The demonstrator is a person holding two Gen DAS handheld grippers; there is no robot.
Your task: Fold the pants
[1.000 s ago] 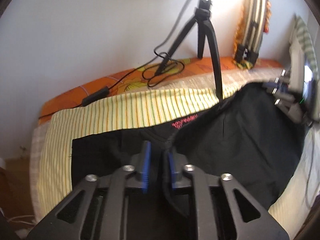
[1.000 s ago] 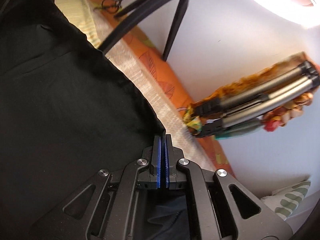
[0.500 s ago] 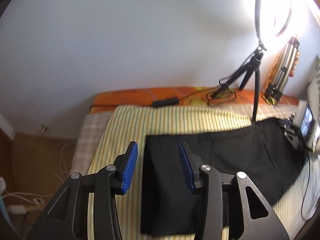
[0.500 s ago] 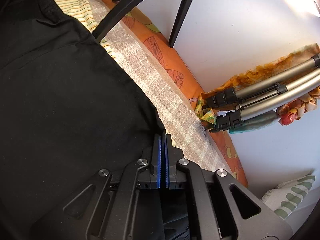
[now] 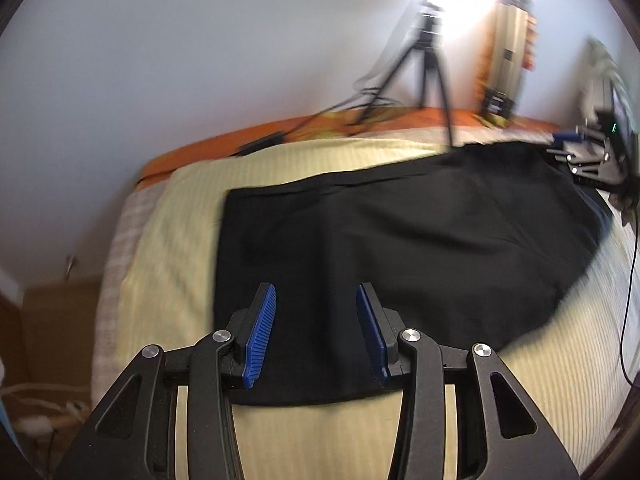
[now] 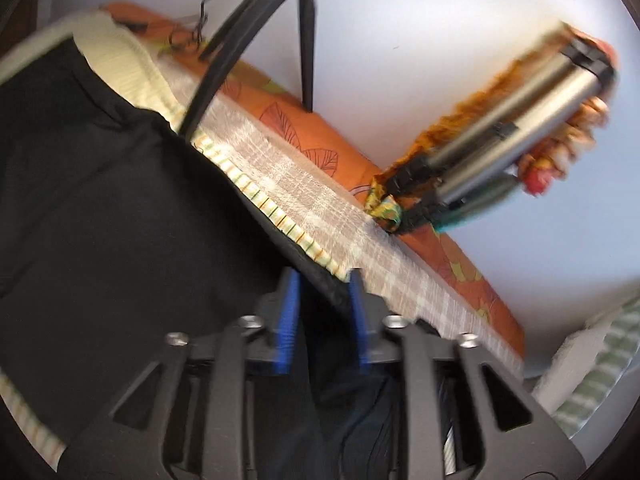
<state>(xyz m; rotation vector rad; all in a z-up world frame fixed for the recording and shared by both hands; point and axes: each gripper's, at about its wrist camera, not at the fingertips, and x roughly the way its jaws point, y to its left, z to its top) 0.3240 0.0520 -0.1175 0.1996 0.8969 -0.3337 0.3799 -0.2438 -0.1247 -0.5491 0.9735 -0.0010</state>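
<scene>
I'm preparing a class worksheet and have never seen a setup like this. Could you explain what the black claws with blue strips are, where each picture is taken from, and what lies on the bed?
There is no robot here: a person holds a two-finger gripper in each hand, and a fisheye camera on each looks forward along its fingers. One picture is from the left gripper, the other from the right gripper. The blue strips are the finger pads.

Black pants lie folded on a yellow striped sheet covering a bed. A tripod stands by the wall.

Both grippers are open. The right one's jaws have just opened, with the pants' edge between them, ungripped.
</scene>
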